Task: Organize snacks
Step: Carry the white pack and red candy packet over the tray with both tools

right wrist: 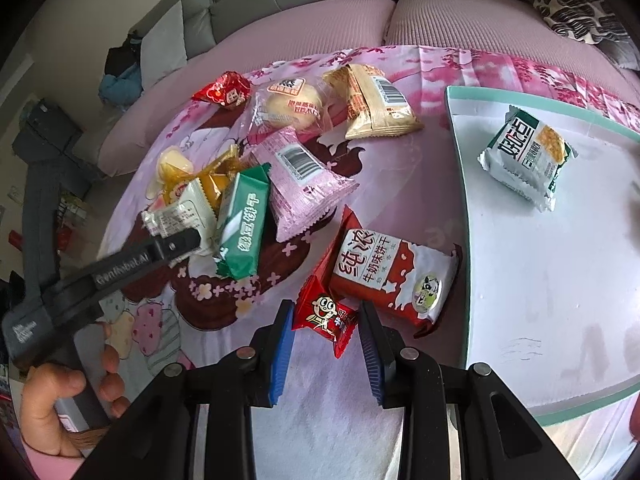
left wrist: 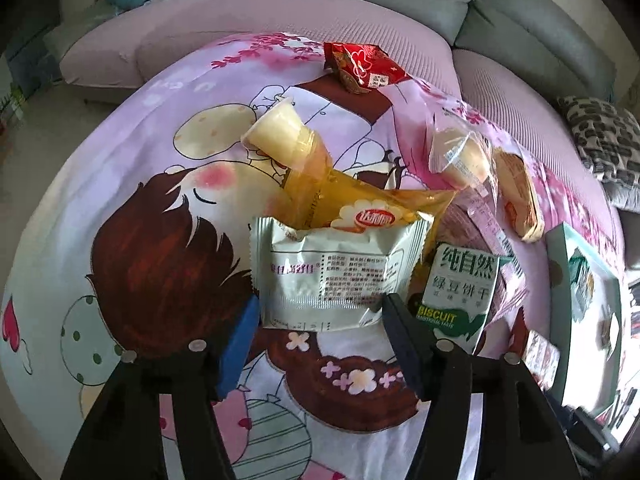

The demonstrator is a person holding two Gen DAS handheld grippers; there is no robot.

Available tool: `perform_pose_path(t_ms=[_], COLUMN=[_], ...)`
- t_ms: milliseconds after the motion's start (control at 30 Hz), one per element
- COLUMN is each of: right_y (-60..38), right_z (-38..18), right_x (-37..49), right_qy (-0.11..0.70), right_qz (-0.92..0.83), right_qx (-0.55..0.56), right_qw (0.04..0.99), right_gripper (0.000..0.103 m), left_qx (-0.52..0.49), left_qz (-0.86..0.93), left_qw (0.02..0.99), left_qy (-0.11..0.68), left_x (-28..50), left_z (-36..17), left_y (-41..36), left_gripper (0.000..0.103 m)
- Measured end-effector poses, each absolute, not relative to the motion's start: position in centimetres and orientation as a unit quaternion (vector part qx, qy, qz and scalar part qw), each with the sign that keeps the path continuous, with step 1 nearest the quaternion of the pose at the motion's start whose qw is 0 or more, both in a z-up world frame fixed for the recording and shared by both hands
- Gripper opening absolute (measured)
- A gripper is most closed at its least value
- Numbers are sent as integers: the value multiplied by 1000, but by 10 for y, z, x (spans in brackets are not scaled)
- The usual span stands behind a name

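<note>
Left hand-held gripper (left wrist: 318, 314): jaws part open around the pale-green biscuit packet (left wrist: 336, 272), pads not clearly pressing. Right hand-held gripper (right wrist: 326, 330) clamped on small red candy packet (right wrist: 324, 314), near the white tray (right wrist: 520, 300). Risk: slick foil slips; neighbouring green mung-bean biscuit pack (left wrist: 460, 296) gets dragged.

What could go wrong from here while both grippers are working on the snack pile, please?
1. The left gripper straddles the pale green packet, which lies partly on the yellow bag; closing could pinch or drag that bag along.
2. The green biscuit pack stands right beside one of the fingers and might get knocked.
3. The right gripper holds the small red candy only by its lower part, so it may slip before reaching the tray.
</note>
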State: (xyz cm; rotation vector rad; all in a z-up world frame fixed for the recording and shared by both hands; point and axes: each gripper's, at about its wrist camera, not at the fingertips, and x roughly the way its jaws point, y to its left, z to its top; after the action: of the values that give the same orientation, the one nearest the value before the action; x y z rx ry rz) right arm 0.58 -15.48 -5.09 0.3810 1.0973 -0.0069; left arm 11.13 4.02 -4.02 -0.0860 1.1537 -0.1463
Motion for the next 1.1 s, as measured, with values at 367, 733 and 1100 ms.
perform_pose_path(t_ms=[367,733,1100], right_y=[-156,-156,-160], right_z=[-56,-57,-24], right_x=[7,7,-3], right_qy=[524,525,484], right_qz=[-2,-2,6], right_qx=[187,187,195], right_qw=[831,830,853], right_gripper=[34,34,34], left_qx=[-54,-51,-57], left_qz=[-50,-38,-45], left_qw=[838,836,868], left_qy=[541,545,491], left_x=[126,125,94], left_z=[-57,-54,1], left_y=[24,32,43], left_gripper=[79,60,59])
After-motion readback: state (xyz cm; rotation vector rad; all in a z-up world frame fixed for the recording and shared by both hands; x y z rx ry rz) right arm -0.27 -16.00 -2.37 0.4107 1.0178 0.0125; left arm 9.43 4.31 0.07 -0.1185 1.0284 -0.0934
